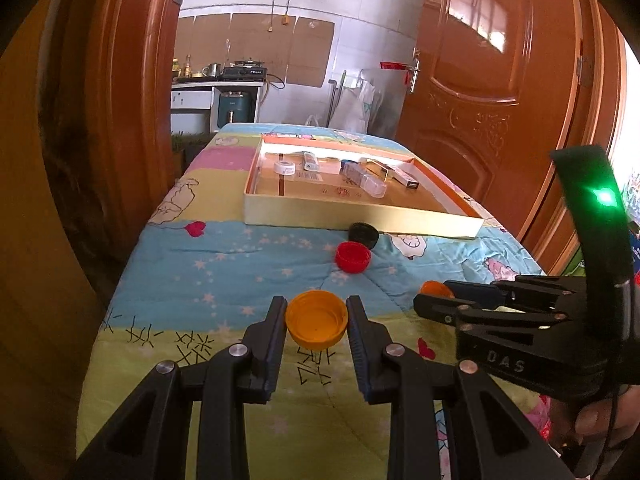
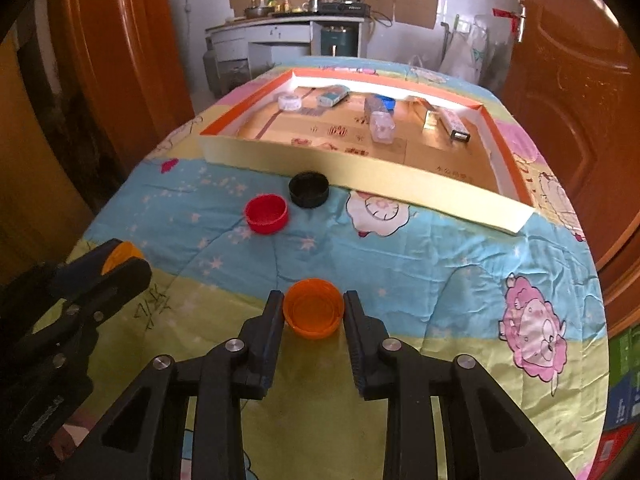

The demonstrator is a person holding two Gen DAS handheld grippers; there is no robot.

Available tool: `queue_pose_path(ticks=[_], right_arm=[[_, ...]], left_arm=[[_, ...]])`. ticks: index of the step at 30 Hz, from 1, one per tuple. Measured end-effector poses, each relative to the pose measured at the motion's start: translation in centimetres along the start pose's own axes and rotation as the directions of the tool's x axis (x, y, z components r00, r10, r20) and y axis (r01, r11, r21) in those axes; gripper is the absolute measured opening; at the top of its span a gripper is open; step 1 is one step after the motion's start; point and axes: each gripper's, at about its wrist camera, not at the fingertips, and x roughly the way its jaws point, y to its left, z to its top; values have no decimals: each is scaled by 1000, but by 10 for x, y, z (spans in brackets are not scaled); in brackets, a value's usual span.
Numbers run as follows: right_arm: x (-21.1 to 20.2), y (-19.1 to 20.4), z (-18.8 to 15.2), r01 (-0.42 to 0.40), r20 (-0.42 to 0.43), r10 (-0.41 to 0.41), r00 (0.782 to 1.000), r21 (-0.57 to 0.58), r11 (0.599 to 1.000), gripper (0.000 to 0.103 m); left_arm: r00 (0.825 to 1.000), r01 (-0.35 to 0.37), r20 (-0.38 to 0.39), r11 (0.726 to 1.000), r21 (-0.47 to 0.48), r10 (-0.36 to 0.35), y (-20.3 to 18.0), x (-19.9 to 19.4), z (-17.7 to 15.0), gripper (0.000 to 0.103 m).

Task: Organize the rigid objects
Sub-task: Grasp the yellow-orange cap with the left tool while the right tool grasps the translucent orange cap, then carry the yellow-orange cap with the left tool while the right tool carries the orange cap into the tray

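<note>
Between the jaws of the left gripper [image 1: 316, 322] a yellow-orange bottle cap [image 1: 316, 323] is clamped, open side up, both pads pressed to its rim. A deeper orange bottle cap [image 2: 313, 308] is gripped the same way by the jaws of the right gripper [image 2: 313, 311], which is seen from the side in the left wrist view, just right of the left gripper. Both caps are held low over a cartoon-print quilt [image 2: 420, 264] that covers the desk. Farther on, a red cap [image 2: 266, 214] and a black cap [image 2: 309, 189] lie side by side, the black one just before the near wall of a shallow cardboard box [image 2: 360, 178]. Small packages and a tape roll [image 2: 290, 101] are seen inside it.
</note>
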Motion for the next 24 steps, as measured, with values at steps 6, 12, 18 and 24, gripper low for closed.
queue_pose_path(ticks=[6,12,18,24], right_arm=[[-21,-9,8,1,55,-3,998,27,1000,30],[-36,-21,16,3,94,-9,996,62,998,30],[-41,-33,24,5,114,-14,993,81,997,30],[-40,-45,32,0,119,-12,993,100,995,30]], left_arm=[[1000,13,12,1000,13,-13,-8,-2,10,30],[999,31,23,999,26,-32,-16,-2,26,30],[999,47,24,998,36,-48,-24,6,45,30],[999,44,25,998,47,-46,-30,16,65,30]])
